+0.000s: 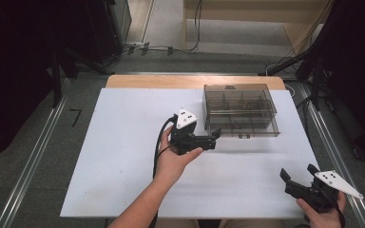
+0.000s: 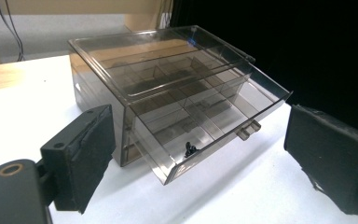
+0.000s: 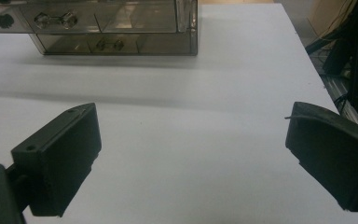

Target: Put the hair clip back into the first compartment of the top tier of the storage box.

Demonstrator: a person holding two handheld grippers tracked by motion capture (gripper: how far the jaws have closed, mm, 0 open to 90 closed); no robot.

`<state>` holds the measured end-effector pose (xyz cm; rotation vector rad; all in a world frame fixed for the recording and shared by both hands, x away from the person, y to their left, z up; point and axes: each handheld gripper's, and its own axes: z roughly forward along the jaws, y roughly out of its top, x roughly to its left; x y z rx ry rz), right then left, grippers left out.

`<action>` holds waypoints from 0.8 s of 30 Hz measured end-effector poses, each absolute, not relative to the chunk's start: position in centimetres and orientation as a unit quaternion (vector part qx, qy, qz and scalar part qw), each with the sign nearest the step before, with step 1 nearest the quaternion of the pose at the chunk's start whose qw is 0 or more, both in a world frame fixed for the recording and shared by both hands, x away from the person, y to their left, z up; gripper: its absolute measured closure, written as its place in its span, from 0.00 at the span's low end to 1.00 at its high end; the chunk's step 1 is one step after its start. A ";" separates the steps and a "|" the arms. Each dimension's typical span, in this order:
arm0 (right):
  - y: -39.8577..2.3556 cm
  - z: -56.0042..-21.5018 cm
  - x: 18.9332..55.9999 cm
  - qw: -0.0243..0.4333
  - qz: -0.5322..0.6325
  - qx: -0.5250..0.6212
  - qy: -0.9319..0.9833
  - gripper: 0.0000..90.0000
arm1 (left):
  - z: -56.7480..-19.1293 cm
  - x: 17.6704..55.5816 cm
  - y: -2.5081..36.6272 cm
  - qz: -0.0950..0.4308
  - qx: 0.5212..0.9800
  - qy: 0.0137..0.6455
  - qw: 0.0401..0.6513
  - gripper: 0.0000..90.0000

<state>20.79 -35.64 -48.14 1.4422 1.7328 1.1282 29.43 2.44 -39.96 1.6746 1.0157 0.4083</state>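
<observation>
On the white table (image 1: 123, 156), the left gripper (image 1: 216, 138) is seen in the high view near the centre, held level and aimed toward three o'clock at the front left corner of the smoky clear drawer box (image 1: 240, 109). Its jaws are released, spread wide with nothing between them. In the left gripper view the bottom drawer (image 2: 214, 126) is seen pulled partly out, tilted toward five o'clock, and a small black object (image 2: 189, 149) is seen inside at its front wall. The box is placed at the one o'clock part of the table. The right gripper (image 1: 297, 172) is held at the table's five o'clock corner, well apart from the box, jaws released and nothing between them.
</observation>
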 end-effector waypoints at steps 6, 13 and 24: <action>-35.7 -48.1 20.8 0.307 0.427 0.544 0.654 0.02 | -39.9 28.3 3.6 0.182 0.700 0.422 0.546 0.04; -35.6 -48.1 20.8 0.307 0.427 0.544 0.654 0.02 | -40.0 27.0 5.2 0.185 0.692 0.425 0.554 0.01; -35.6 -48.1 20.7 0.306 0.427 0.545 0.653 0.02 | -40.2 24.9 8.1 0.195 0.671 0.439 0.565 0.01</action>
